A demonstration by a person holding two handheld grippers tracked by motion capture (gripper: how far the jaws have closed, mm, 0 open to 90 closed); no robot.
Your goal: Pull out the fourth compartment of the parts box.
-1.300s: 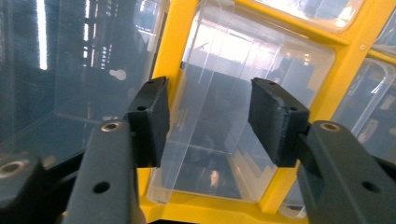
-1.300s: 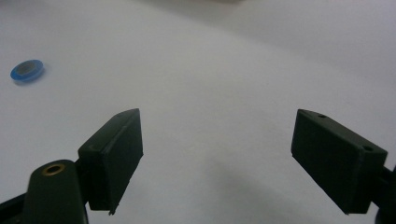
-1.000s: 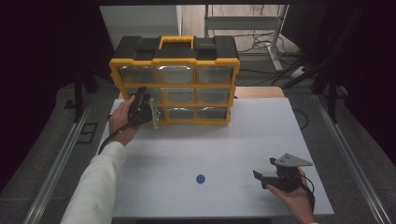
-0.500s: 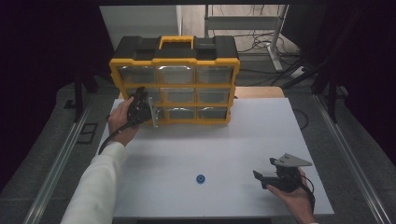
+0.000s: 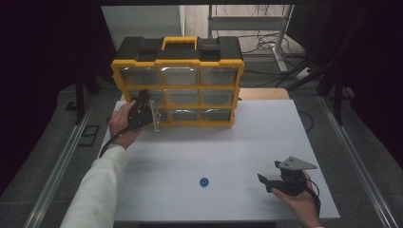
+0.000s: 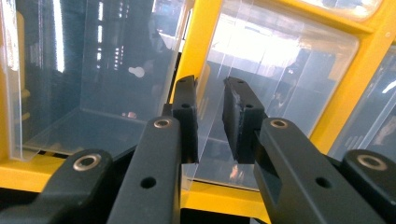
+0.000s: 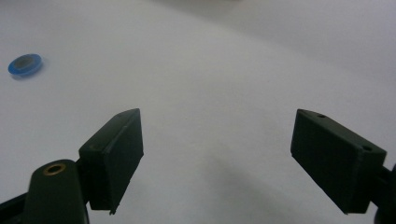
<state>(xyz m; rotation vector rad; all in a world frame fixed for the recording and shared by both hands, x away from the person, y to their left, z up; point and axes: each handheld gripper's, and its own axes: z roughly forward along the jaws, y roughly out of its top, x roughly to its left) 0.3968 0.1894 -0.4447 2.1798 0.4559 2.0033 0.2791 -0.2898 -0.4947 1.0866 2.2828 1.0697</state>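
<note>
A yellow and black organizer (image 5: pixel 178 64) with clear drawers stands at the back of the white table (image 5: pixel 247 137). My left gripper (image 5: pixel 142 103) is pressed against its lower left part. In the left gripper view, the jaws of the left gripper (image 6: pixel 211 116) stand a narrow gap apart, with the edge of a clear drawer (image 6: pixel 280 70) between them, next to a yellow divider (image 6: pixel 198 37). A small blue ring (image 5: pixel 204 182) lies flat near the table's front middle. My right gripper (image 5: pixel 264 183) rests open at the front right, pointing left, with the blue ring (image 7: pixel 25 64) far off to its left.
The organizer has a yellow carry handle (image 5: pixel 179 42) on top. Metal rails (image 5: pixel 57 166) run along both sides of the table. Cables and a frame leg (image 5: pixel 280 33) lie on the floor behind it.
</note>
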